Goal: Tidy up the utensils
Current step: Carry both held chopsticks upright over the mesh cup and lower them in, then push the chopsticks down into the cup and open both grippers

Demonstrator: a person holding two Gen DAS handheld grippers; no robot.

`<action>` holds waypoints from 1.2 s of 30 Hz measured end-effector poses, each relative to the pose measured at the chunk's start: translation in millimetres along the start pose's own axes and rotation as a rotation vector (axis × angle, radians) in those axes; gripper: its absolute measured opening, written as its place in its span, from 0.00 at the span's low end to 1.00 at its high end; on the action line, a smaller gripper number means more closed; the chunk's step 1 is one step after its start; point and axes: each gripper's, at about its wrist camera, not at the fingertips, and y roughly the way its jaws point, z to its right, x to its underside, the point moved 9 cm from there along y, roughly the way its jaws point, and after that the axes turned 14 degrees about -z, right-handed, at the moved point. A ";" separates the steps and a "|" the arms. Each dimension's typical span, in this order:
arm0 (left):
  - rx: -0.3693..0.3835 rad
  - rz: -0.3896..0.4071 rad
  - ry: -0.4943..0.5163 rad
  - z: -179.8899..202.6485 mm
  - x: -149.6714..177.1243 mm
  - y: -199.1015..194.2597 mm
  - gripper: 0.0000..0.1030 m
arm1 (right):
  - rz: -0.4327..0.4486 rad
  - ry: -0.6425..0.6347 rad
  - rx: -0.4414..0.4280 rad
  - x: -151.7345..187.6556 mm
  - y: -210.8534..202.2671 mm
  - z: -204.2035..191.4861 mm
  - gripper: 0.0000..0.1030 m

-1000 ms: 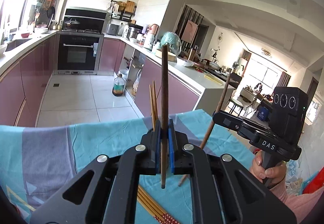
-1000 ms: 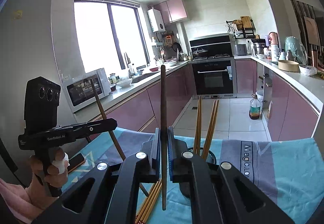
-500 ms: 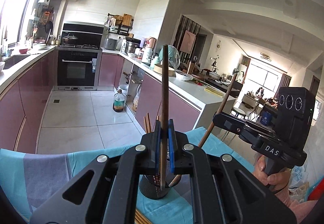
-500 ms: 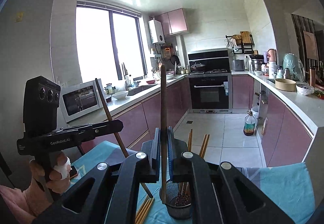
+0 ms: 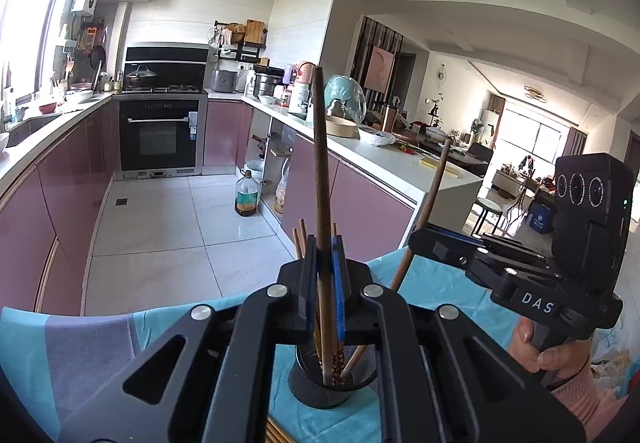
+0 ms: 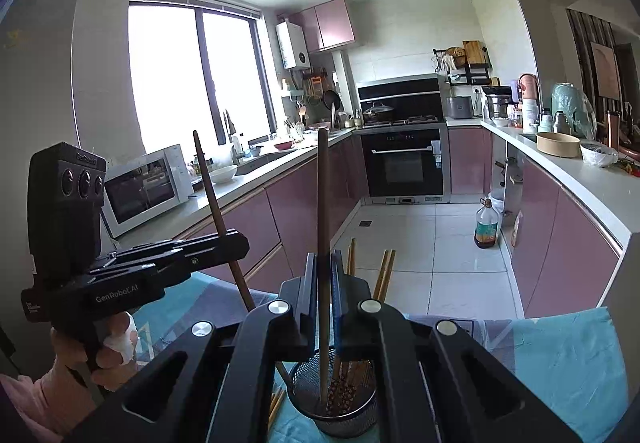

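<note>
both tongs have moved over the mesh cup [image 5: 332, 383] since a second ago. left tongs [image 5: 325, 283] pinch one dark chopstick [image 5: 320, 163] upright, tip inside the cup near the surface's far edge [image 5: 224, 301]; right tongs [image 6: 322, 291] pinch another upright [image 6: 322, 203]. only the right view shows the window [image 6: 192, 75]; open floor [image 5: 160, 227] beyond.

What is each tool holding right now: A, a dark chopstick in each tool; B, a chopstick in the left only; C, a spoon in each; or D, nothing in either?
A: the left tool and the right tool each clamp a dark chopstick upright over the mesh holder.
</note>
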 end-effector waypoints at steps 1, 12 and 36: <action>0.000 -0.001 0.000 -1.1 -1.0 1.0 0.07 | -0.008 0.002 0.003 0.7 3.6 1.4 0.05; 0.012 -0.029 0.006 -8.3 -8.8 18.5 0.07 | -0.064 0.013 0.009 10.2 21.5 7.7 0.05; -0.016 -0.305 0.029 -32.9 33.3 118.5 0.18 | -0.198 0.068 0.030 30.0 68.8 17.6 0.14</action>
